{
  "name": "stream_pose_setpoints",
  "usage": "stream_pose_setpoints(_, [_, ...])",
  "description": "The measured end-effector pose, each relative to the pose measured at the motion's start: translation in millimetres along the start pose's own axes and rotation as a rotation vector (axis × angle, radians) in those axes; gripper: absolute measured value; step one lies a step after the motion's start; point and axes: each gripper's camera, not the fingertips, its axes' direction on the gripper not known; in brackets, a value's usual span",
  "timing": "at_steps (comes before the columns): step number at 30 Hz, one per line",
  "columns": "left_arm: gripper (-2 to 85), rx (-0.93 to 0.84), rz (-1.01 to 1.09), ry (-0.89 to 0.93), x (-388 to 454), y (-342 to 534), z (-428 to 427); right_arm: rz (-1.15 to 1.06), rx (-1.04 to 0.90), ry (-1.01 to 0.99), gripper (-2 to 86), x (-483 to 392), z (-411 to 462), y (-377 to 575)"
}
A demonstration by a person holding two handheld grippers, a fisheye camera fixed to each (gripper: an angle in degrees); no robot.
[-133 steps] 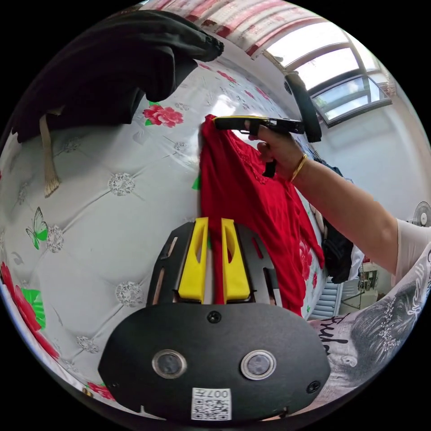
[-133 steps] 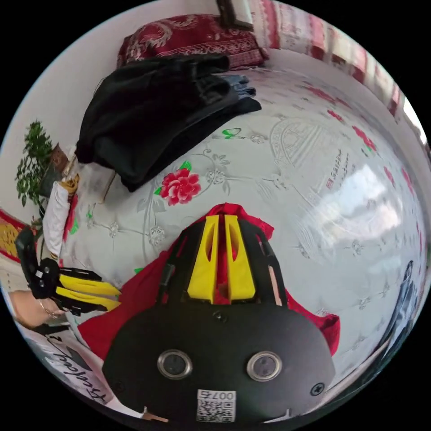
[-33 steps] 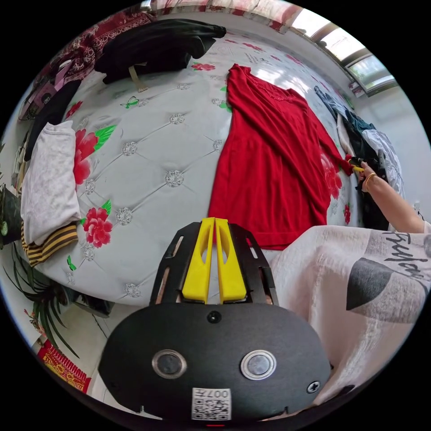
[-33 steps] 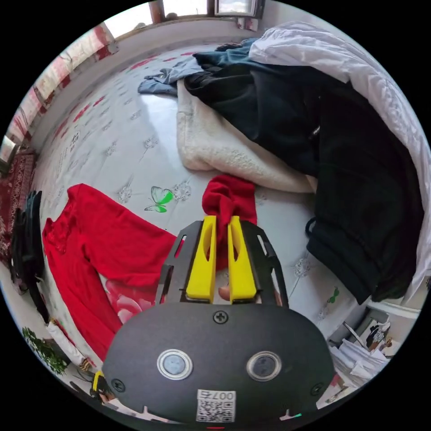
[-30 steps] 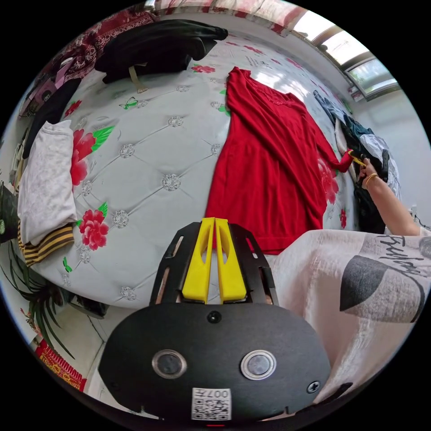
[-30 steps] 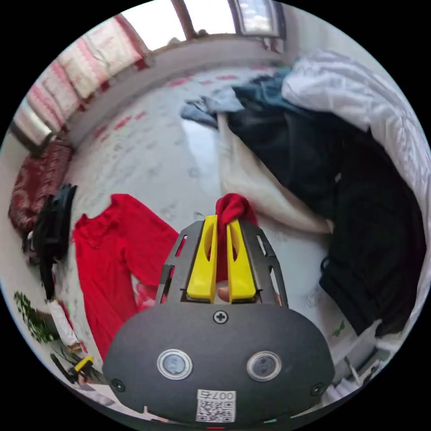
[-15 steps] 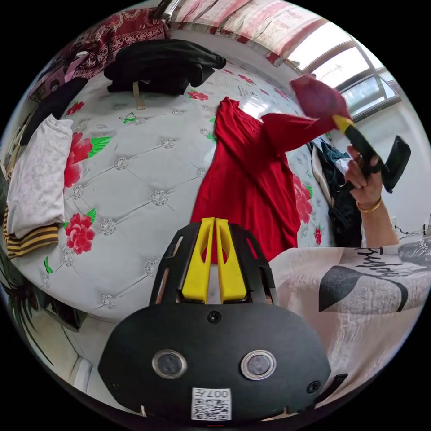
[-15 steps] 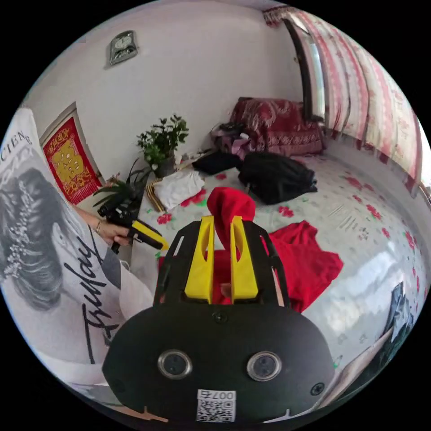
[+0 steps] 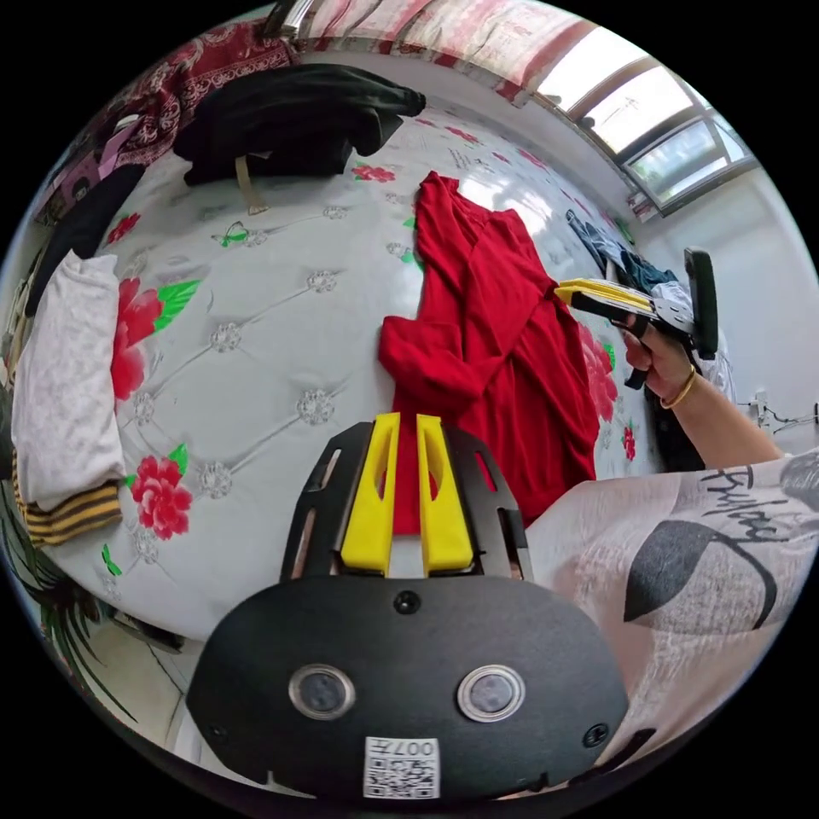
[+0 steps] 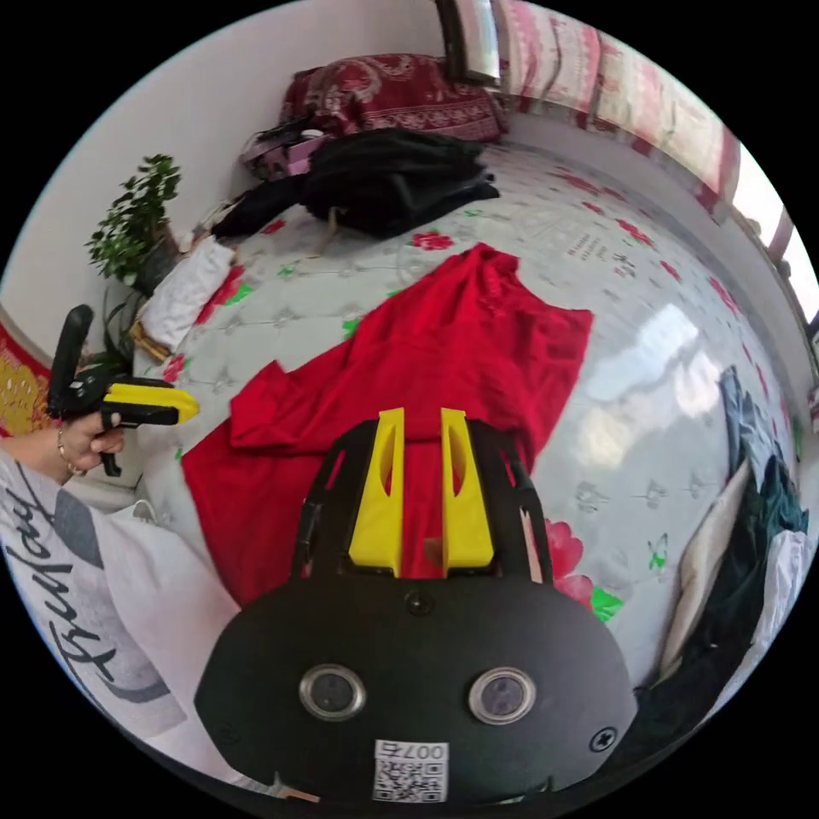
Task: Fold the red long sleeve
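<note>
Clearly both tools are empty. The right gripper (image 10: 420,486) hovers above the red shirt (image 10: 409,367) with its yellow jaws parted by a narrow gap and nothing between them; the left gripper (image 9: 399,490) sits at the near edge of the bed (image 9: 256,341), its jaws likewise slightly apart and holding nothing.

Outward from them, the shirt lies spread on the quilted floral bedcover, one sleeve (image 9: 426,358) already thrown across the body toward the left.

It looks like a thin, soft knit: light, limp, likely to sag and crease wherever it is lifted, and prone to slide a little on the glossy cover. My guess is that the best holds are seams and edges, such as a cuff, a shoulder or the hem, pinched through both layers.

The left gripper view shows the person's hand (image 9: 661,363) on the right tool, a window (image 9: 657,128) and a folded pale stack (image 9: 60,384) at the left. The right gripper view adds a potted plant (image 10: 132,222) and a heap of clothes (image 10: 751,529) at the far right.
</note>
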Motion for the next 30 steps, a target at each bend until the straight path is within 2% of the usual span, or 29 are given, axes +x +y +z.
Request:
stream_pose_setpoints(5, [7.4, -0.009, 0.194, -0.023, 16.8, -65.1, 32.0, 0.021, -0.091, 0.103, 3.6, 42.2, 38.9, -24.8])
stream_pose_setpoints(9, [6.5, -0.105, 0.222, -0.064, 19.7, -92.1, 72.5, -0.010, -0.170, 0.136, 1.9, 49.1, 72.4, -39.6])
stream_pose_setpoints(11, [2.3, -0.109, 0.191, -0.106, 15.3, -95.7, 80.8, -0.031, -0.199, 0.169, 0.9, 53.5, 79.5, -38.6])
stream_pose_setpoints(13, [0.5, -0.098, 0.134, -0.109, 10.4, -95.7, 75.6, -0.022, -0.147, 0.165, 0.4, 65.7, 69.5, -30.3])
stream_pose_setpoints(15, [-0.3, -0.036, 0.050, -0.102, 4.4, -89.3, 56.5, 0.108, -0.057, 0.141, 0.1, 99.9, 46.8, -10.8])
stream_pose_setpoints(17, [-0.7, 0.089, -0.148, -0.049, -8.7, -69.9, 20.1, 0.258, 0.001, 0.115, 0.0, 135.3, 32.4, 12.9])
stream_pose_setpoints(20, [-0.8, 0.115, -0.365, 0.037, -23.2, -43.5, 12.6, 0.493, 0.020, -0.072, -0.1, 197.2, 33.3, 58.6])
stream_pose_setpoints(24, [-0.9, 0.060, -0.423, 0.029, -29.7, -29.6, 30.7, 0.672, 0.049, -0.152, 0.3, 236.2, 35.5, 92.5])
stream_pose_setpoints(28, [-0.9, 0.046, -0.377, 0.003, -27.9, -22.9, 32.6, 0.654, 0.149, -0.068, 1.6, 239.1, 12.6, 85.2])
stream_pose_setpoints(30, [-0.9, 0.038, -0.346, -0.002, -22.8, -20.4, 35.2, 0.557, 0.166, -0.034, 2.4, 233.4, 7.0, 61.7])
